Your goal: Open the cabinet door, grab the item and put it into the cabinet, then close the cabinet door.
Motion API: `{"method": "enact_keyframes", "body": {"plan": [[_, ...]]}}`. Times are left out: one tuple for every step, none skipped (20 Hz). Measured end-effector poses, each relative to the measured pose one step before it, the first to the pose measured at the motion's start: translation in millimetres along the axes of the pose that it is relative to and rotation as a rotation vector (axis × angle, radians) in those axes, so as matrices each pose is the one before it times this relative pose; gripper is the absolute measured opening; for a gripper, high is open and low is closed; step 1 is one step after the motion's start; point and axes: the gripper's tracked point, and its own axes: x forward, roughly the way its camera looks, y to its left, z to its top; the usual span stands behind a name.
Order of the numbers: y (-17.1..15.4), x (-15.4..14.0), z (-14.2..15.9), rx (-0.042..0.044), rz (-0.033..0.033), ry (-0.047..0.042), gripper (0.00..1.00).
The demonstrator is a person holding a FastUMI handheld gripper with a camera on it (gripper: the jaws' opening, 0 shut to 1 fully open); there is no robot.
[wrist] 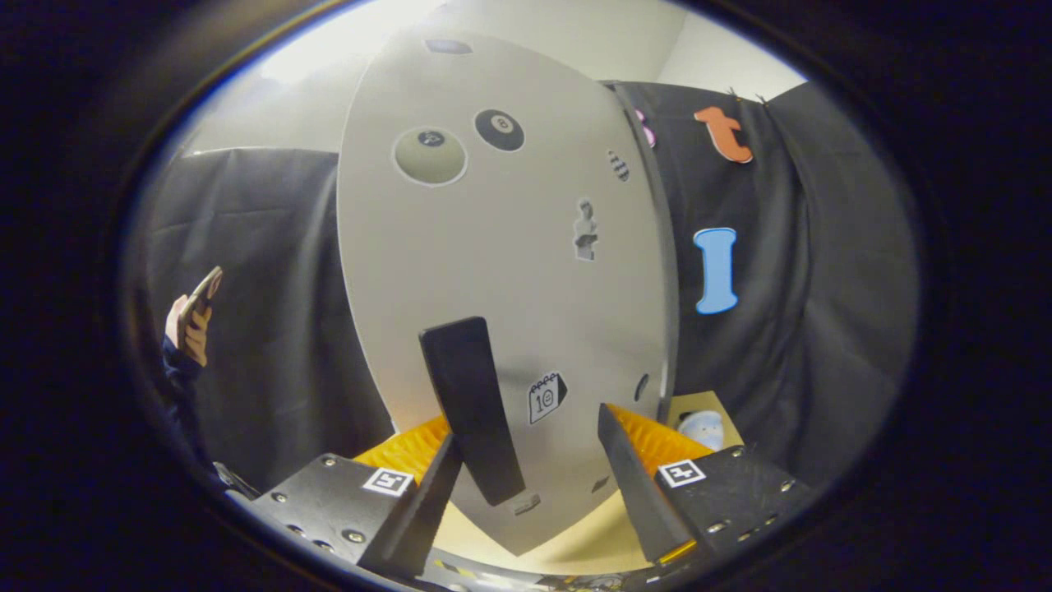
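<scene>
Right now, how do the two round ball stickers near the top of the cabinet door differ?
On the cabinet door, the left ball sticker is pale and larger; the right ball sticker is black and smaller. The right one also sits slightly higher. Both are round, flat on the door, far above the dark handle, which stands between the open gripper fingers, nearer the left one.

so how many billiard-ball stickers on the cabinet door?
2, both high on the cabinet door, well beyond the open gripper: a pale ball sticker, and a black ball sticker just beside it toward the door's hinge-side edge. None look hidden.
</scene>
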Motion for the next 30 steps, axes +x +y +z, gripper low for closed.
{"method": "enact_keyframes", "body": {"plan": [[2.16,4.75,1.33,-0.01674,0.00310,0.00066,0.93],[2.50,3.85,2.02,-0.00509,0.00793,-0.00335,0.94],[2.83,5.11,-1.74,0.00109,0.01103,0.00934,0.95],[5.37,6.74,-0.55,0.00204,0.01181,-0.00160,0.97],[3.72,4.91,0.00,0.00079,0.00924,0.00182,0.98],[2.87,4.38,1.21,0.00282,0.00670,-0.00335,0.99],[2.46,4.59,-0.96,0.00533,0.00664,0.00358,1.00],[3.04,3.03,-1.35,0.00790,0.00546,0.00378,1.00],[1.94,5.00,0.25,0.00481,0.00459,0.00499,1.00],[1.30,5.10,1.54,0.00441,0.00592,0.00460,1.00],[2.53,5.33,0.08,0.00200,0.00704,0.00628,1.00],[4.89,4.12,-0.09,0.00437,0.00717,0.00315,1.00],[3.17,5.28,0.05,0.00411,0.00506,0.00295,1.00],[5.03,4.21,-0.26,0.00321,0.00454,0.00051,1.00],[4.88,5.63,0.96,-0.00132,0.00322,0.00118,1.00],[3.07,6.41,1.22,-0.00196,0.00084,-0.00257,1.00],[3.07,6.61,0.74,-0.00292,0.00114,-0.00008,1.00],[1.59,6.84,0.79,-0.00145,0.00204,0.00080,1.00],[5.17,5.47,-0.05,-0.00021,0.00343,0.00090,1.00],[3.10,6.85,-1.01,0.00126,0.00507,0.00102,1.00],[1.00,6.75,0.20,0.00352,0.00372,-0.00123,1.00],[0.78,6.86,0.33,-0.00064,0.00113,0.00063,1.00],[2.00,6.03,0.54,-0.00400,-0.00113,-0.00281,1.00],[2.82,4.45,0.66,-0.00865,-0.00310,-0.00301,1.00],[4.91,3.28,1.50,-0.01000,-0.00390,-0.00464,1.00],[3.29,3.95,3.88,-0.01181,-0.00482,-0.00543,1.00],[0.11,2.47,-0.80,-0.01019,-0.00443,-0.00403,1.00],[0.60,0.38,0.50,-0.00654,-0.00323,-0.00433,1.00],[0.08,-0.36,-0.40,-0.00471,-0.00178,-0.00088,1.00],[0.46,0.06,0.67,-0.00231,-0.00149,-0.00225,1.00]]}}
